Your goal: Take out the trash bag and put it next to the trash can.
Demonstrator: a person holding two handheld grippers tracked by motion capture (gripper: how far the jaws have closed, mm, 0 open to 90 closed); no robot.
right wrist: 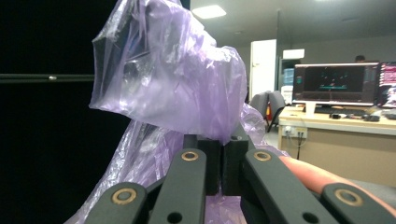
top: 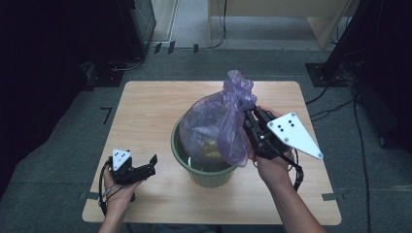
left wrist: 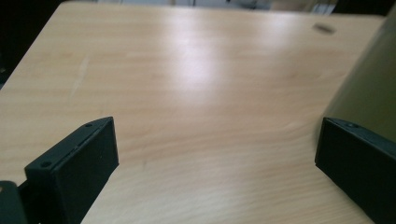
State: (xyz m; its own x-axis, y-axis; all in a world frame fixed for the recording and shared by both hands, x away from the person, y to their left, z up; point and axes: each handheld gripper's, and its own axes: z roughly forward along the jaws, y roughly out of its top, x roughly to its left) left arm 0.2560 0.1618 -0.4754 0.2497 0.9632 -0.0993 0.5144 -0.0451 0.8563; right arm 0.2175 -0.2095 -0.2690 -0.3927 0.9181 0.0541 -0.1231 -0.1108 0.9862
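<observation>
A translucent purple plastic bag (top: 221,119) with yellowish contents sits in a green bin (top: 204,172) at the table's middle, its gathered top bunched above the rim. My right gripper (top: 250,121) is shut on the bag's neck; in the right gripper view the jaws pinch the purple film (right wrist: 187,84) between them, and the gripper (right wrist: 222,161) holds it upright. My left gripper (top: 150,165) lies low on the table to the left of the bin, wide open with nothing in it. In the left gripper view it (left wrist: 217,154) frames bare wood, with the bin's wall (left wrist: 373,88) by one jaw.
The light wooden table (top: 145,111) has free room to the left and behind the bin. Dark carpet, cables and black equipment frames surround it. A desk with monitors (right wrist: 336,84) stands far off in the right gripper view.
</observation>
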